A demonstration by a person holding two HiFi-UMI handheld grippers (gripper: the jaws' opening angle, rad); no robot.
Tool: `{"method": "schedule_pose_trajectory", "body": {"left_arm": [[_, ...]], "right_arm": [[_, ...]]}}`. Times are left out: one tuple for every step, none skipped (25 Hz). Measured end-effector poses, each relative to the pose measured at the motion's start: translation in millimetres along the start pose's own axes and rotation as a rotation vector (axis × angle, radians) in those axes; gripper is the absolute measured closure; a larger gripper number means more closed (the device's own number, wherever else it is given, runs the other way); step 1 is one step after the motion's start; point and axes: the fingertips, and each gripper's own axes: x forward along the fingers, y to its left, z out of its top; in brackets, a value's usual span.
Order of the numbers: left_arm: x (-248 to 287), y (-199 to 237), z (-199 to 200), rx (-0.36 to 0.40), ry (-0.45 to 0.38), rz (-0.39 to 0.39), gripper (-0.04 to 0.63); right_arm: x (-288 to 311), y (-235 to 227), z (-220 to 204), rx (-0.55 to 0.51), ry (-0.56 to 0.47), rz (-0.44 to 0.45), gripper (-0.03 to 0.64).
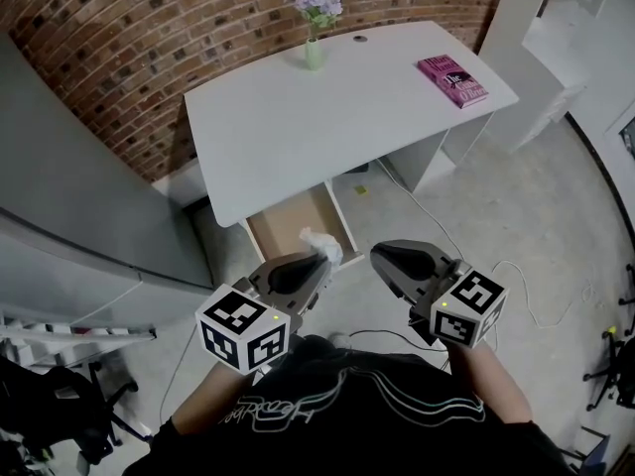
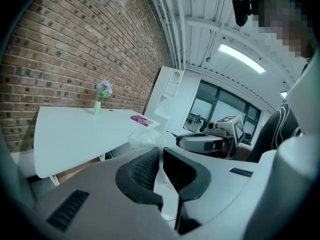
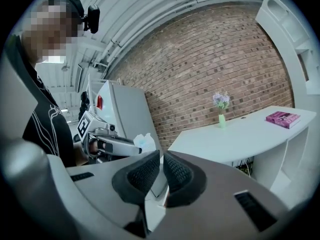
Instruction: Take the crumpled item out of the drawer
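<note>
A crumpled white plastic item [image 1: 320,245] hangs pinched in the tips of my left gripper [image 1: 322,258], lifted above the front of the open drawer [image 1: 343,223] under the white desk [image 1: 327,107]. In the left gripper view the item [image 2: 146,138] bulges out past the nearly closed jaws of the left gripper [image 2: 161,160]. My right gripper [image 1: 382,257] is held beside it to the right, apart from the item, shut with nothing between its pads. The right gripper view shows its jaws together at the right gripper [image 3: 161,171], with the left gripper [image 3: 112,145] and the item [image 3: 144,141] beyond.
On the desk stand a small green vase of purple flowers [image 1: 316,28] at the back and a pink book [image 1: 452,79] at the right. A brick wall [image 1: 149,38] lies behind, a grey cabinet [image 1: 79,216] to the left, and cables [image 1: 516,286] on the floor.
</note>
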Motion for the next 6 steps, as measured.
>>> {"method": "schedule_pose_trajectory", "body": {"left_arm": [[-0.2, 0.1, 0.3, -0.001, 0.002, 0.001, 0.554], [-1.0, -0.2, 1.0, -0.001, 0.004, 0.000, 0.554], [-2.2, -0.4, 2.0, -0.002, 0.005, 0.000, 0.554], [-3.5, -0.6, 3.1, -0.003, 0.006, 0.000, 0.554], [-4.8, -0.6, 4.1, -0.004, 0.006, 0.001, 0.554], [-6.1, -0.5, 5.2, -0.005, 0.006, 0.002, 0.554]], "right_arm": [[0.8, 0.5, -0.6, 0.003, 0.004, 0.004, 0.563], [1.2, 1.8, -0.6, 0.005, 0.008, 0.007, 0.563], [1.5, 3.4, -0.2, 0.005, 0.011, 0.008, 0.563], [1.7, 5.1, 0.6, 0.005, 0.012, 0.009, 0.563], [1.9, 6.7, 1.5, 0.005, 0.014, 0.011, 0.563], [2.1, 8.3, 2.4, 0.005, 0.015, 0.012, 0.563]]}}
